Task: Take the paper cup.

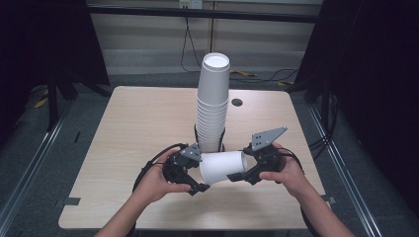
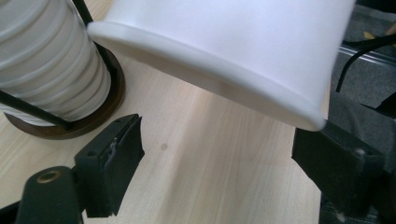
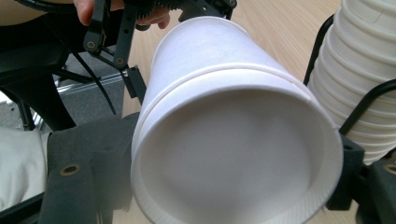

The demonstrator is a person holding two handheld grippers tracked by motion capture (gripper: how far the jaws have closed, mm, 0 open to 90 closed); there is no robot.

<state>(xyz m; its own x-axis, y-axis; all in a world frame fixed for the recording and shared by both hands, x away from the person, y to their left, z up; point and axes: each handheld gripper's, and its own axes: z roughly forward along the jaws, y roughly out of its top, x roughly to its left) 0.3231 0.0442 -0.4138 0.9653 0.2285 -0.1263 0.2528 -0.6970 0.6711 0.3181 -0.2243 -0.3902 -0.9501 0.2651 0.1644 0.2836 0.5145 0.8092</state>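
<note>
A white paper cup (image 1: 223,167) lay on its side just above the pale wooden table (image 1: 123,148), in front of the tall stack of white paper cups (image 1: 213,106) in its dark wire holder. The right gripper (image 1: 236,176) clamped the cup's rim end; the left gripper (image 1: 197,187) stood with jaws apart around the base, pads clear. A hard squeeze could crush the thin wall, or a sideways swing could knock the stack.
</note>
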